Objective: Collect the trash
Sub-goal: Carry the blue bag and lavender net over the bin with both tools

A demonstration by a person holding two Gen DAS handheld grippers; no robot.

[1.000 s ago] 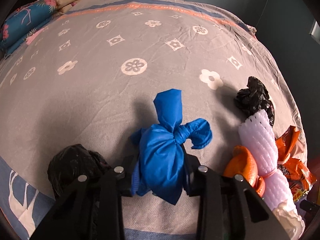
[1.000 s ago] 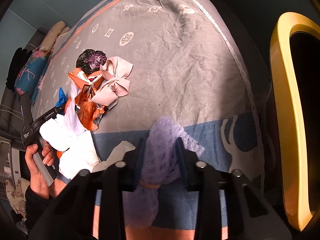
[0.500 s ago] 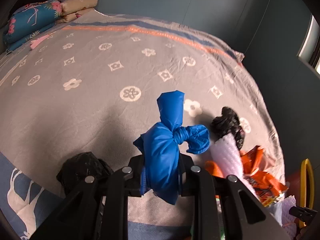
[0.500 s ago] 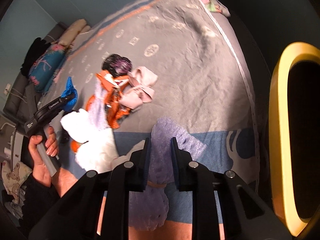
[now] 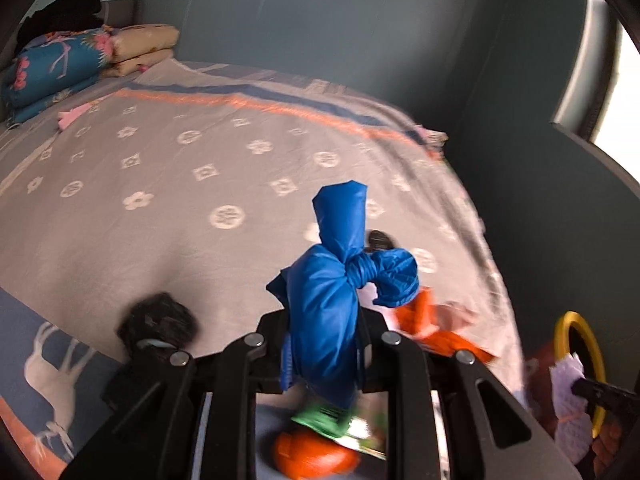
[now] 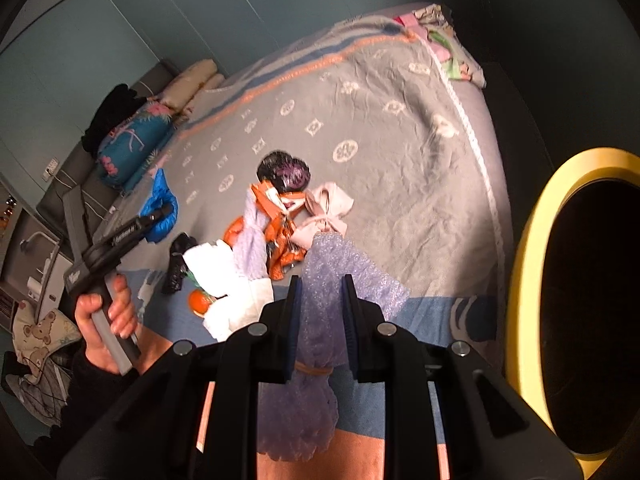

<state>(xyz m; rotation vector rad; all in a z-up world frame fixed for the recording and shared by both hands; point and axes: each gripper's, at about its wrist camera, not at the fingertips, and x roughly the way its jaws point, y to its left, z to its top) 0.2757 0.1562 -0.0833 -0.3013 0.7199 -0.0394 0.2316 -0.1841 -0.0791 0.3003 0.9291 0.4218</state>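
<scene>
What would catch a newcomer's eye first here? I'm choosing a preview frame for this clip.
The knotted blue bag, clamped upright in the left gripper above the grey patterned bedspread. Next, the lilac foam net pinched in the right gripper, with the yellow-rimmed bin gaping at the right edge. Between them, orange wrappers litter the bed's middle.

A bed (image 5: 160, 208) carries a grey cover printed with white flowers, an orange-and-blue stripe near its far edge. At its head lie a blue floral pillow (image 5: 52, 70) and a beige folded quilt (image 5: 140, 46), touching, with dark clothing (image 5: 60, 12) above. Teal walls (image 5: 320, 20) stand behind. A teddy-bear print cloth (image 6: 40, 328) lies low on the left.
</scene>
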